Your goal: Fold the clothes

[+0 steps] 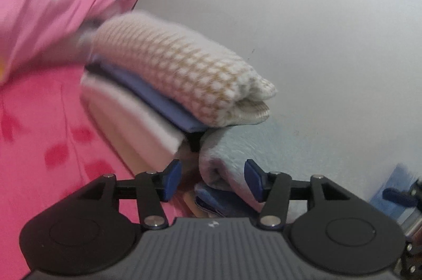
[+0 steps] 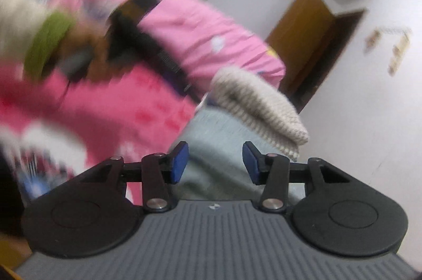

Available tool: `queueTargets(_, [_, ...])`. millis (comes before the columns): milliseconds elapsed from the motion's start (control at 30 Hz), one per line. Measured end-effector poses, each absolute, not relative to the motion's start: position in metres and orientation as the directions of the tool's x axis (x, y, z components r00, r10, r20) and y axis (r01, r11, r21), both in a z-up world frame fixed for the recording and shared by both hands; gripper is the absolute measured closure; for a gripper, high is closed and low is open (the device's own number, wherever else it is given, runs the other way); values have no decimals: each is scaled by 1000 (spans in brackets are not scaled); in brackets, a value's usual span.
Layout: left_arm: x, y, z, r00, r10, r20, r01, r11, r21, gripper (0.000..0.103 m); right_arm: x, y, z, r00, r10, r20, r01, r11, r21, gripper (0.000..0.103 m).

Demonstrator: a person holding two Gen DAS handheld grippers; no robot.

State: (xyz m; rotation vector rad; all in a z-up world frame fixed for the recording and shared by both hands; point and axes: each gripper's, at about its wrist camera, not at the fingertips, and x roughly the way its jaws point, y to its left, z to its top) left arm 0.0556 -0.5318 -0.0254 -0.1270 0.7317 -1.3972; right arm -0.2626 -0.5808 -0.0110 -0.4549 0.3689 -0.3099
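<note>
A stack of folded clothes sits in the left wrist view: a white-and-tan knitted piece [image 1: 184, 74] on top, a blue piece [image 1: 158, 100] under it, then a pale pink-white one [image 1: 137, 121]. A folded light blue fluffy cloth [image 1: 232, 148] lies lowest, its rounded fold between the pads of my left gripper [image 1: 213, 181]. That gripper is open, and its left pad stands clear of the cloth. My right gripper [image 2: 215, 164] is open over the same light blue cloth [image 2: 211, 137], with the knitted piece [image 2: 258, 108] just beyond. This view is blurred.
A pink bedsheet with red marks [image 1: 47, 148] spreads to the left, with a pink pillow [image 1: 52, 3] behind the stack. A white wall [image 1: 316, 42] is to the right. A brown door [image 2: 303, 37] and more blurred clothes [image 2: 47, 42] show in the right wrist view.
</note>
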Motion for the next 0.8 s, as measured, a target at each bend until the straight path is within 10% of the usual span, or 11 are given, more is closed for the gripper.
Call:
queueTargets(100, [69,-534,-35,-33,-921,-389,772,224,-595,45,-237,-579,-6,882,-389,-266,233,850,-473,37])
queueTargets(633, [55,-545,-51,59,-902,-428,872,255,-418,46,-68,-601,-57,480,-584,-655,-13,741,-671,37])
queueTargets(800, [45,-548,-50,101,-904,-416,934,230,-275,43,-79,-613,-30,526,-589,-613,111,762,-638,81])
